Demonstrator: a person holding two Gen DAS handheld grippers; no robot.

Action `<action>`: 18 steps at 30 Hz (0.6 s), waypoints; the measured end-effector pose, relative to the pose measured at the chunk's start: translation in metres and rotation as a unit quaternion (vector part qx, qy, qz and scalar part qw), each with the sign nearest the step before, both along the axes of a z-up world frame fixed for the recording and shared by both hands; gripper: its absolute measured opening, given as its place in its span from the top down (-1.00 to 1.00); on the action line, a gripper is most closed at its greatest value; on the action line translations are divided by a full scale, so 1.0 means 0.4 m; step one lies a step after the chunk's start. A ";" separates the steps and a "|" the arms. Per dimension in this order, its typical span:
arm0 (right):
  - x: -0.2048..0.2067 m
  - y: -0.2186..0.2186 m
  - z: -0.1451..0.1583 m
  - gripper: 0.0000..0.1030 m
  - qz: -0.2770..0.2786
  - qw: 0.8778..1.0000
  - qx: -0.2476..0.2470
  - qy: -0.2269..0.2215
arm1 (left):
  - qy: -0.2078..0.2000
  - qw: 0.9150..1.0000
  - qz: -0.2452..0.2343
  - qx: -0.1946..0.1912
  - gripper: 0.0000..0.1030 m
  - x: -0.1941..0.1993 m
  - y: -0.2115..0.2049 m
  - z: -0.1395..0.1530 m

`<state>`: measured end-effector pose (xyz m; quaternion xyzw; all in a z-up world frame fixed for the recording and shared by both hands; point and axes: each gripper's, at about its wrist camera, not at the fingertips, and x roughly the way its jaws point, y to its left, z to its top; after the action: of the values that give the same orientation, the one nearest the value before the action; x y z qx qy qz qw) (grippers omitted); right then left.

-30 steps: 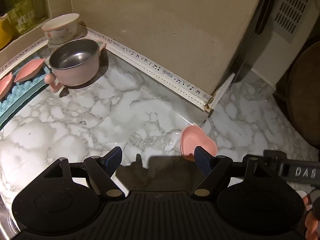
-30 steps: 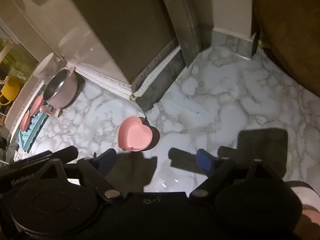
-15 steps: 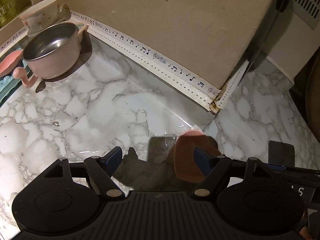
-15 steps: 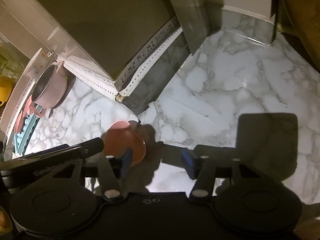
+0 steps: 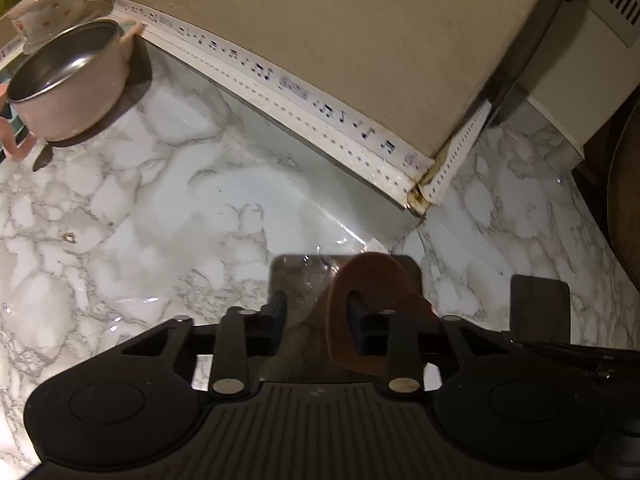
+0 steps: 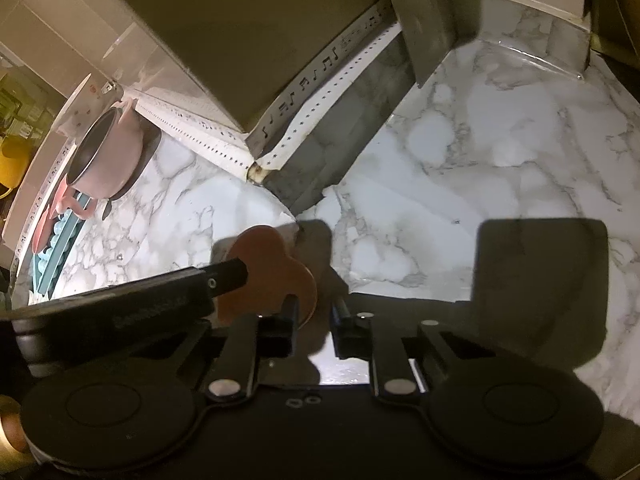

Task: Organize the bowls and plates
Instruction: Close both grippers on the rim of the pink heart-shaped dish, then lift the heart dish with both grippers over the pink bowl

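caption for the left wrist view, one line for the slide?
Left gripper straddling the rim of a pink heart-shaped dish on the marble counter.

Matte black left claw, dark blue pads, silver pivot screws, ribbed housing, round side discs

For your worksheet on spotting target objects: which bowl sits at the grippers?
The heart bowl, pink and shallow, at the left gripper; the steel-lined bowl stands far off by the wall.

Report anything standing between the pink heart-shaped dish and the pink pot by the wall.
Nothing visible does. Only white marble counter shows between the pink heart-shaped dish, whose rim the left gripper straddles, and the pink steel-lined pot. The white patterned bowl sits behind the pot.
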<state>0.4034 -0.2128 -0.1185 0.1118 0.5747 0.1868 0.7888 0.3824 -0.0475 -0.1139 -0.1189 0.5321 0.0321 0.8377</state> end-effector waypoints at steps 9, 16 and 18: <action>-0.003 0.008 0.000 0.97 0.000 1.000 -0.001 -0.001 | -0.005 1.000 -0.019 0.004 0.82 -0.018 -0.007 -0.001; -0.022 0.013 0.016 0.98 0.003 1.000 -0.012 -0.002 | -0.005 1.000 -0.028 0.000 0.83 -0.048 -0.007 0.020; -0.030 0.014 0.026 0.98 0.006 1.000 -0.013 -0.003 | -0.006 1.000 -0.031 -0.002 0.83 -0.062 -0.007 0.032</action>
<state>0.3915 -0.2071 -0.1080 0.0980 0.5751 0.1844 0.7910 0.3578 -0.0504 -0.1010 -0.1046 0.5308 0.0042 0.8410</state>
